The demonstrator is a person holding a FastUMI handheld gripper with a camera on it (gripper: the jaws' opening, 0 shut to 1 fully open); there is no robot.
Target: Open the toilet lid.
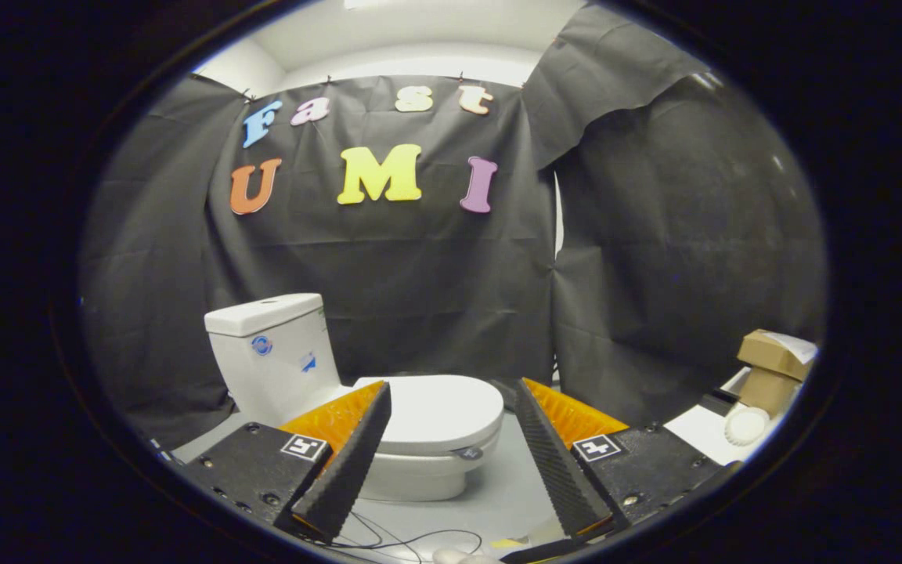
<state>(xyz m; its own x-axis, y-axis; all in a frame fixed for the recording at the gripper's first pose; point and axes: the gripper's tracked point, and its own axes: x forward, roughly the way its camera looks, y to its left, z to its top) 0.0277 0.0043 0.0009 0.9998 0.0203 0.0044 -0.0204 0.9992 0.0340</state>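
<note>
A white toilet lid [439, 407] lies closed on its toilet [388, 423], framed between and just beyond the spread fingers of the tool [451, 419], which grips nothing. Likely rigid, smooth and hinged by the tank [275, 352], it should lift best from its front lip. Tank stickers are too small to read. Right of the toilet sit a cardboard box [772, 364] and a white ribbed disc [746, 425]
</note>
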